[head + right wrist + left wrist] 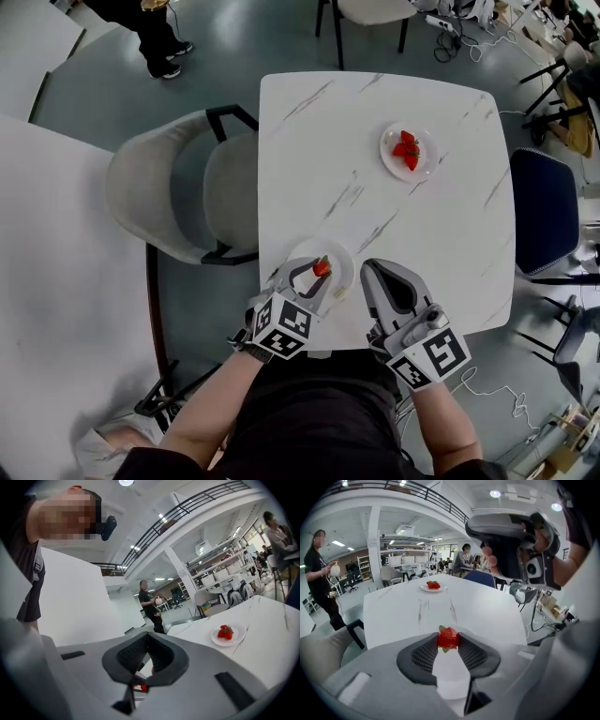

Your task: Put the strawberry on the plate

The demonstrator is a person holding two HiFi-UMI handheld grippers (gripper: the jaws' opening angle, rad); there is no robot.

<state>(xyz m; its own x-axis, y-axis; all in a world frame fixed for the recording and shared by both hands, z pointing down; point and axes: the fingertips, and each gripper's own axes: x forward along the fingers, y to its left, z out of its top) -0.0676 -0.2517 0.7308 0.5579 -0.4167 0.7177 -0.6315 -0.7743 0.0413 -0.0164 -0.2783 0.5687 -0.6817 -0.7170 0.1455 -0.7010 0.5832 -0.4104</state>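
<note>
No legible text, label, brand, number or sign on anything in view.

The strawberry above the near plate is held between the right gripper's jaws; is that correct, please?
Not quite: it is the left gripper that holds the strawberry above the near plate, as the left gripper view shows. The right gripper is shut on nothing.

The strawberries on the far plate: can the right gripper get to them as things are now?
Probably yes: only bare table lies between the right gripper and those strawberries, though its jaws are shut.
</note>
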